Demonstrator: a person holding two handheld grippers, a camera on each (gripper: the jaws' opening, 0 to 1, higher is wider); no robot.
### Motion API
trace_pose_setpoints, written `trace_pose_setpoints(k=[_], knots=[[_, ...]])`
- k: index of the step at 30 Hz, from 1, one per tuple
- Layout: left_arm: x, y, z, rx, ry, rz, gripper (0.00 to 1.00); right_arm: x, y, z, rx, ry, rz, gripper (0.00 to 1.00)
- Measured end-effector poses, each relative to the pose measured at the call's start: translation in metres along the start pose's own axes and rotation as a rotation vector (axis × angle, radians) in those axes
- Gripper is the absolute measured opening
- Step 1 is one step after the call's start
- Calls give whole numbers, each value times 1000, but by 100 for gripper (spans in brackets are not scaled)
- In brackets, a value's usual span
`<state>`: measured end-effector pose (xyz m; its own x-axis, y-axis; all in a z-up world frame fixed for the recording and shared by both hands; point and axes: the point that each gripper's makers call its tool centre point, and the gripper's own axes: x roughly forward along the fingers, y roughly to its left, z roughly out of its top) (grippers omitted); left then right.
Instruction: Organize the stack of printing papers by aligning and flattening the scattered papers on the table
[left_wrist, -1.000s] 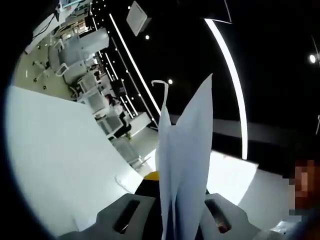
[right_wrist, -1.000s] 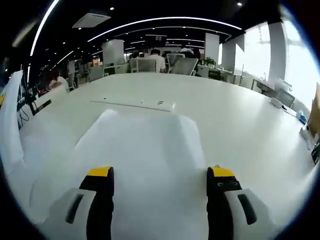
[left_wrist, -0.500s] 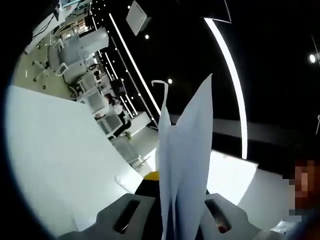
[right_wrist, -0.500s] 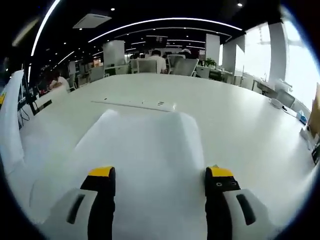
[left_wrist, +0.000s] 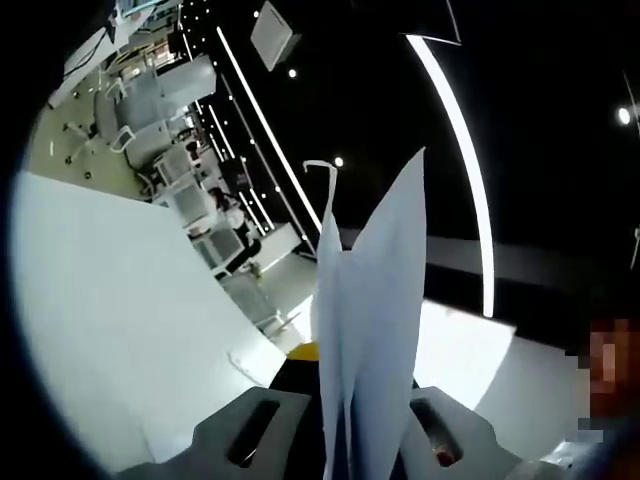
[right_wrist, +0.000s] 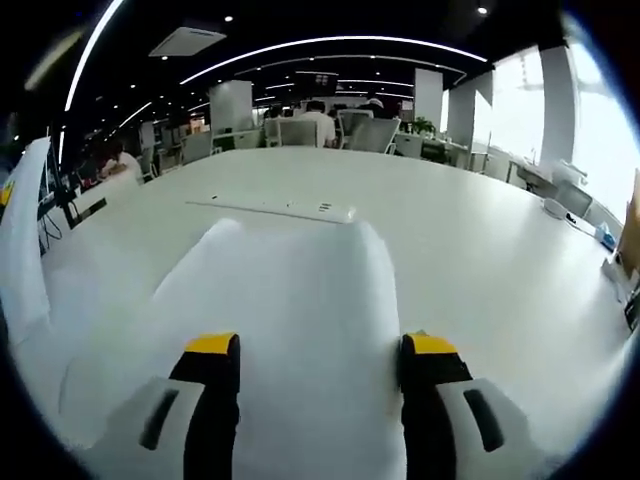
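The left gripper (left_wrist: 345, 425) pinches a bunch of printing papers (left_wrist: 370, 330) upright, lifted off the white table (right_wrist: 480, 250), likely for squaring. Right gripper (right_wrist: 320, 350), jaws spread, hovers over the paper stack (right_wrist: 290, 300) lying there.

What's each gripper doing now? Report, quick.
Left gripper: shut on upright paper sheets.
Right gripper: open, jaws apart over the paper stack on the table.
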<state>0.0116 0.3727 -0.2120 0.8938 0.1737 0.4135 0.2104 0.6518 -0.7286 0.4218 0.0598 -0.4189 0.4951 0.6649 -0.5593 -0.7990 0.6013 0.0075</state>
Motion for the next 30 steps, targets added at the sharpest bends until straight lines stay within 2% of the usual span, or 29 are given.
trace_pose_setpoints(k=[9, 12, 20, 26, 30], knots=[[0, -2, 1, 3, 0, -2, 6, 4, -1, -1, -5, -10, 11, 49], [0, -2, 1, 4, -1, -2, 6, 5, -2, -3, 0, 6, 6, 42], [1, -3, 2, 5, 1, -6, 6, 11, -3, -5, 1, -1, 18, 33], [1, -4, 1, 5, 2, -6, 6, 12, 3, -9, -1, -7, 56, 17], [1, -5, 1, 6, 1, -7, 6, 14, 3, -8, 11, -9, 67, 11]])
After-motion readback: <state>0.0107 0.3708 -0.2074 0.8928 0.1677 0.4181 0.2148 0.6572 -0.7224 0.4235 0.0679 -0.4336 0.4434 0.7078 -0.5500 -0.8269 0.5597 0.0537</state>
